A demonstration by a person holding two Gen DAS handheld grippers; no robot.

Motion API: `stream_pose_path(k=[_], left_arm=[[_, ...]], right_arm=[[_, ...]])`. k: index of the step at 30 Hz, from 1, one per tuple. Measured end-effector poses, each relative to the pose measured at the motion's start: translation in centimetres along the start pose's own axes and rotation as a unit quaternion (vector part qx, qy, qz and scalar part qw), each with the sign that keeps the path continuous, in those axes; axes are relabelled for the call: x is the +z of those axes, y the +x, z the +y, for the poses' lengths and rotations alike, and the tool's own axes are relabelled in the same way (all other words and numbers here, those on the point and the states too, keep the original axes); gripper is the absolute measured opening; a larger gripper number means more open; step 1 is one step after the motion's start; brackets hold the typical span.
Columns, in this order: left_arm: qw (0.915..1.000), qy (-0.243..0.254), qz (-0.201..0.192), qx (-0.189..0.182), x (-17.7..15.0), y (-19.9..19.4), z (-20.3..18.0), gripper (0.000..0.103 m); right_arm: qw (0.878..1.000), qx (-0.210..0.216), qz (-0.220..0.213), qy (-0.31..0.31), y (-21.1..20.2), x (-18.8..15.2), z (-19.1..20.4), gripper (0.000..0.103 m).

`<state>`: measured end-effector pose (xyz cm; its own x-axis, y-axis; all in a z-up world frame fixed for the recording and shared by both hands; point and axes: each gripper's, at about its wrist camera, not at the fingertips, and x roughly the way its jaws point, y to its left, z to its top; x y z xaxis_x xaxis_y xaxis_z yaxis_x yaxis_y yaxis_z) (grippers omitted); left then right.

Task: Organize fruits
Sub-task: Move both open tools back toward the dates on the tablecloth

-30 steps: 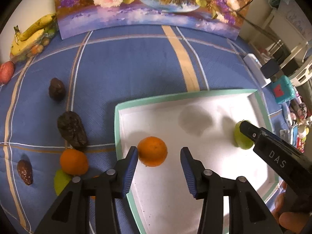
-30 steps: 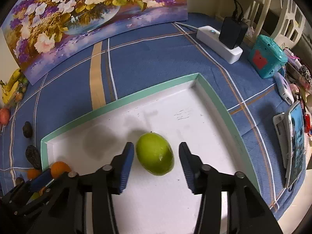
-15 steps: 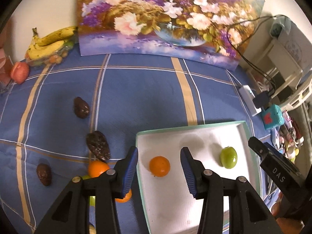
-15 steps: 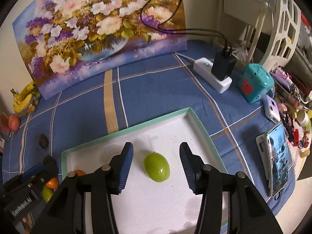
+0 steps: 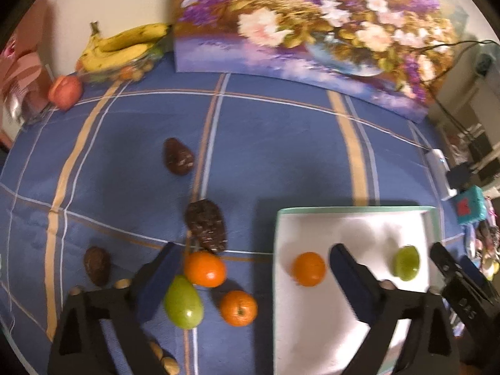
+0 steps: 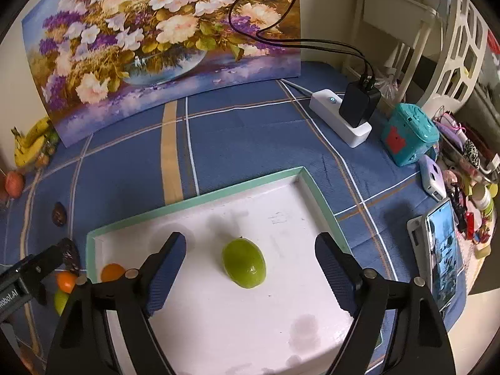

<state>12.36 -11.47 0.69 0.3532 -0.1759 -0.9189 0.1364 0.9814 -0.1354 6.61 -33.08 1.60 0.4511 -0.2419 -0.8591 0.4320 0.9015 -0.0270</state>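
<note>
A white tray (image 6: 200, 201) with a pale green rim lies on the desk (image 5: 281, 143), which wears a blue checked cloth. Two fruits lie on the tray, well apart: a smooth green one (image 6: 243, 263), egg-shaped with a small glossy highlight, near the middle, and a round orange (image 5: 308, 268) towards the tray's left edge.

On the cloth just left of the tray sits a loose cluster: a second orange (image 5: 204, 268), a third orange (image 5: 239, 307) with its stem dimple facing up, and another green fruit (image 5: 183, 301) touching the second orange. Three dark brown, rough-skinned fruits lie farther out (image 5: 206, 225) (image 5: 178, 156) (image 5: 97, 265); they may be overripe avocados, though the blurred left view leaves that unsure. Bananas (image 5: 122, 47) and a reddish fruit (image 5: 65, 91) rest by the wall, next to a flower painting (image 6: 162, 43).

The left gripper (image 5: 253, 278) hangs above the tray's left rim, its jaws opening and spread wide, gripping nothing; the orange on the tray and the cluster show in the gap between them. The right gripper (image 6: 250, 262) hangs over the tray, its jaws also opening wide. The green fruit lies on the tray between them, clear of both pads.
</note>
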Motion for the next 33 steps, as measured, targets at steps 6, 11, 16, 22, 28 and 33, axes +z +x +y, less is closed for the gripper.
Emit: stream_pose_path(k=[6,11,16,22,28,33], left_arm=[[0.9995,0.003,-0.020,0.022,-0.1,0.1,0.9,0.103],[0.9987,0.010,-0.046,0.019,0.3,-1.1,1.8,0.103],[0.9980,-0.001,-0.061,0.016,1.0,-2.3,3.9,0.103],[0.9959,-0.025,-0.084,0.022,1.3,-3.9,7.9,0.103],[0.9943,-0.061,-0.077,0.042,1.0,-4.6,13.0,0.103],[0.9918,-0.097,-0.070,0.044,0.9,-4.9,16.6,0.103]], right_arm=[[1.000,-0.003,-0.005,0.005,0.3,-0.2,-0.2,0.090],[0.999,-0.001,-0.032,0.008,-0.3,-0.1,-0.2,0.090],[0.999,0.022,-0.042,0.006,-0.5,-0.2,0.4,0.090],[0.999,0.040,-0.024,-0.013,-0.4,-0.2,2.1,0.090],[0.995,0.094,-0.017,-0.005,-0.8,-0.2,4.4,0.090],[0.990,0.139,-0.015,-0.020,-1.3,-0.2,7.3,0.090]])
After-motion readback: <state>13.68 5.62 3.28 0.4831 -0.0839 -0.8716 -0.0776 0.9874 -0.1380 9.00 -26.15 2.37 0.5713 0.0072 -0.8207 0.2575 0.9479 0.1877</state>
